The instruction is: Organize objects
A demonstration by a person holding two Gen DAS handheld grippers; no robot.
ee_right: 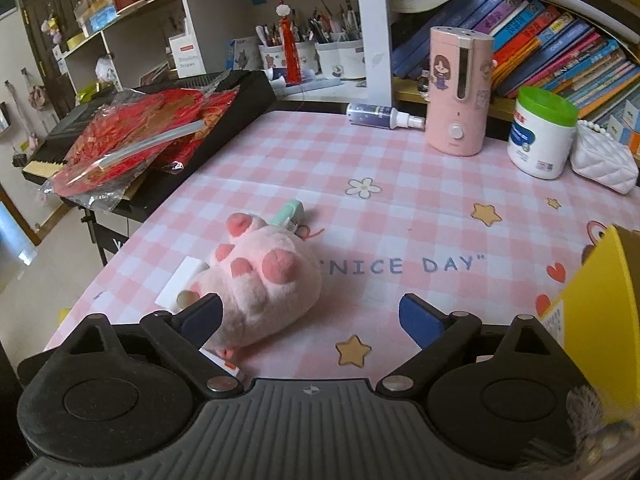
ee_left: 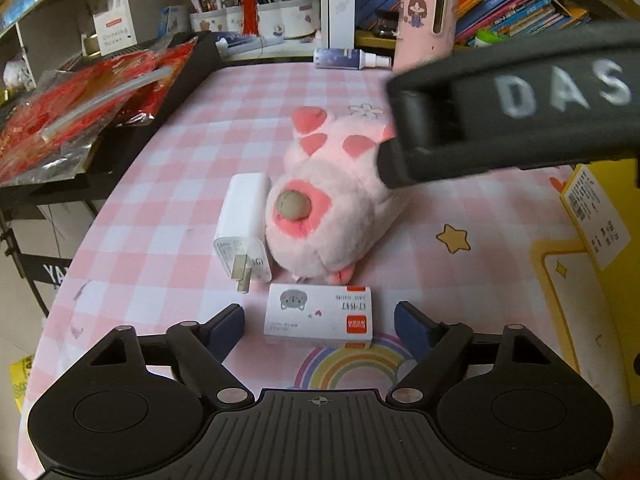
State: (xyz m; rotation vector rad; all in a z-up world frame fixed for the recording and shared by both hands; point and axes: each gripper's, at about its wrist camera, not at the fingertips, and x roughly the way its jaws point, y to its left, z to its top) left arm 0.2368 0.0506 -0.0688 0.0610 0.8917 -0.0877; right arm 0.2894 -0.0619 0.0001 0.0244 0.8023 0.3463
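A small white box (ee_left: pixel 319 316) with a cat picture and orange labels lies flat between the fingers of my left gripper (ee_left: pixel 318 320). The jaws stand open, with a gap on each side of the box. Beyond it lie a white charger (ee_left: pixel 244 228) and a pink plush paw (ee_left: pixel 332 208), side by side. My right gripper (ee_right: pixel 310 316) hangs open over the near end of the plush paw (ee_right: pixel 268 284), its left finger (ee_right: pixel 204 316) at the paw's edge and its right one over bare cloth. A green-and-white tube (ee_right: pixel 288 212) lies behind the paw.
A yellow box (ee_right: pixel 592 300) stands at the table's right edge. At the back are a pink humidifier (ee_right: pixel 458 92), a spray bottle (ee_right: pixel 380 116), a green-lidded tub (ee_right: pixel 540 136) and a white purse (ee_right: pixel 604 164). Red packets (ee_right: pixel 140 136) cover a keyboard on the left.
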